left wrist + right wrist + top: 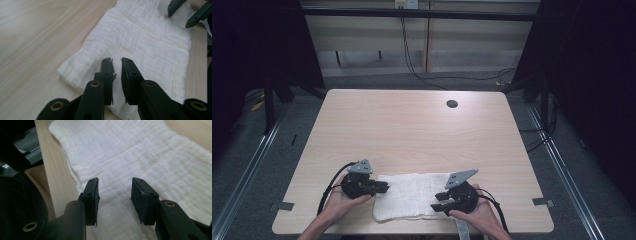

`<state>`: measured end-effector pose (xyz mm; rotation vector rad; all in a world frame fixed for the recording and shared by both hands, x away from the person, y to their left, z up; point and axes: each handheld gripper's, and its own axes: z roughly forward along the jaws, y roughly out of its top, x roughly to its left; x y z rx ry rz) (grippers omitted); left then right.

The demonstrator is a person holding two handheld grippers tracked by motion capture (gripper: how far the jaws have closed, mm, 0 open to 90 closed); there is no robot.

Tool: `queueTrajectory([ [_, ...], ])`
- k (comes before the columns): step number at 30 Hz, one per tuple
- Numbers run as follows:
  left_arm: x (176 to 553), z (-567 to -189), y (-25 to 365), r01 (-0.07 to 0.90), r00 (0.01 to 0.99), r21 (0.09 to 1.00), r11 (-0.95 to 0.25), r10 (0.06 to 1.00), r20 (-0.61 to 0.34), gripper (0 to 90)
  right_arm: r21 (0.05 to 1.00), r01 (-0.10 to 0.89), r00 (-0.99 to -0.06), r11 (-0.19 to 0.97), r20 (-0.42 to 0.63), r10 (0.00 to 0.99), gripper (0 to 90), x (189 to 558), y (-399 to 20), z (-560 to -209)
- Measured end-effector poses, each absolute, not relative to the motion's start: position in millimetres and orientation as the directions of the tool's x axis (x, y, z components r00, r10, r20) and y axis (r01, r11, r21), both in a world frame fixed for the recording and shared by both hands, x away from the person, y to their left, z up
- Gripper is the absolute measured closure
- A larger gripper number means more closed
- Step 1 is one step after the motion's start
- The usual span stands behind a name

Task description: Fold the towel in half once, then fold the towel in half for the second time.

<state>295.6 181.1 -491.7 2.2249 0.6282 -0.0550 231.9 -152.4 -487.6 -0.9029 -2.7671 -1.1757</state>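
Flanking the folded white cloth with both grippers

Looking from the high view, we see the white cloth (412, 196) lying folded flat on the table (412, 125), near its front edge. Our left gripper (379, 187) sits at the cloth's left end, our right gripper (441, 202) at its right end, each pointing inward over the cloth.

Turning to the left gripper view, we find its jaws only a narrow gap apart above the cloth's (150, 47) near end, with nothing pinched between them. The right gripper (188, 12) hovers over the cloth's far end.

From the right gripper view, its jaws stand well apart over the cloth (140, 157), gripping nothing; the table's front edge runs just beside the cloth.
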Motion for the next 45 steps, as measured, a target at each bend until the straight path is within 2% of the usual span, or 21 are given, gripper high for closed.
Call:
queueTrajectory([
  [3,295.0,-493.2,178.6,0.459,0.869,0.697,-0.551,0.44,-0.224,68.2,0.647,0.493,-0.842,0.581,0.188,0.506,57.0,229.4,-149.9,-491.9],
  [7,298.1,-496.6,177.7,0.478,0.859,0.684,-0.551,0.455,-0.234,64.9,0.668,0.475,-0.843,0.574,0.157,0.515,58.3,224.0,-149.8,-494.4],
  [10,298.2,-497.4,174.8,0.47,0.862,0.688,-0.553,0.455,-0.224,65.2,0.67,0.439,-0.848,0.598,0.09,0.522,69.1,221.5,-148.2,-494.3],
  [14,297.7,-497.7,171.1,0.468,0.865,0.688,-0.555,0.448,-0.227,66.1,0.672,0.451,-0.841,0.588,0.099,0.532,82.3,222.3,-152.1,-494.7],
  [18,297.8,-497.8,165.9,0.473,0.863,0.686,-0.553,0.45,-0.232,67.7,0.665,0.478,-0.829,0.574,0.125,0.546,86.1,222.2,-158.3,-494.6],
  [22,297.3,-498.0,164.3,0.478,0.86,0.689,-0.545,0.448,-0.243,65.9,0.663,0.488,-0.825,0.568,0.138,0.548,85.0,223.2,-164.6,-494.5],
  [28,300.3,-492.4,168.2,0.492,0.851,0.701,-0.517,0.453,-0.264,59.9,0.667,0.514,-0.819,0.54,0.193,0.54,70.1,223.2,-168.9,-491.5],
  [39,325.7,-472.3,170.5,0.485,0.851,0.708,-0.514,0.463,-0.247,53.8,0.705,0.481,-0.846,0.521,0.218,0.486,65.2,227.2,-140.9,-472.6],
  [45,335.4,-478.1,171.7,0.489,0.844,0.708,-0.51,0.482,-0.236,53.1,0.708,0.452,-0.873,0.543,0.227,0.431,63.2,234.0,-112.6,-465.6],
])
